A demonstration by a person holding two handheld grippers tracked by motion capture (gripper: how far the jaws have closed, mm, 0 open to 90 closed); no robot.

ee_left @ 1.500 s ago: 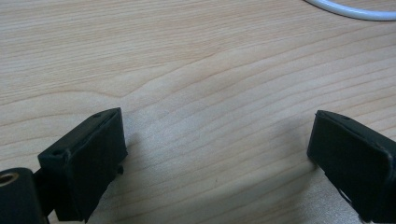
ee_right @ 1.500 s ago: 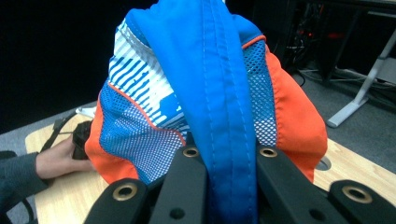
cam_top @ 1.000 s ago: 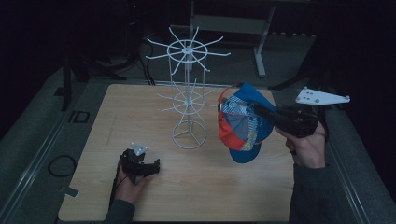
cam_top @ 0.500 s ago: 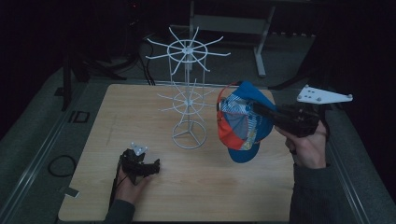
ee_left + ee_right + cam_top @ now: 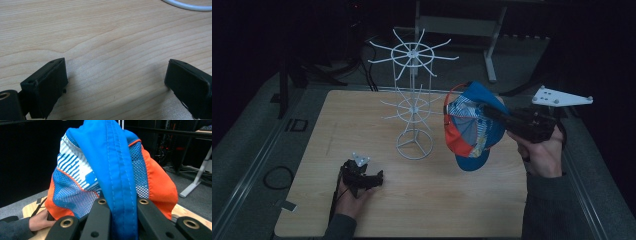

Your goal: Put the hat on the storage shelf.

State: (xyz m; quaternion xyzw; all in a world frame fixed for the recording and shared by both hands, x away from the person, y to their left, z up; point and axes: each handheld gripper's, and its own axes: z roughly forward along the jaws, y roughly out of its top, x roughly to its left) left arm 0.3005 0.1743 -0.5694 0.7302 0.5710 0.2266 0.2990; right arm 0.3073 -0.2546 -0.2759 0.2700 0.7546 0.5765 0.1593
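Observation:
A blue, orange and white mesh cap [image 5: 472, 125] hangs in the air to the right of a white wire rack [image 5: 413, 100], its brim pointing down. My right gripper [image 5: 492, 113] is shut on the cap's blue fabric [image 5: 117, 182], which runs down between the two jaws. The cap sits just clear of the rack's lower spokes. My left gripper [image 5: 371, 176] rests low on the wooden table [image 5: 362, 125] at the front left, held by a hand. Its jaws stand wide apart over bare wood [image 5: 115, 65] with nothing between them.
The rack's round wire base [image 5: 414, 145] stands mid-table, and its edge [image 5: 185, 5] curves across the top right of the left gripper view. A grey table leg [image 5: 492, 60] stands behind the table. Dark floor and cables surround it.
The right gripper with the cap has drifted slightly right and steadied beside the rack. The left gripper has stayed put.

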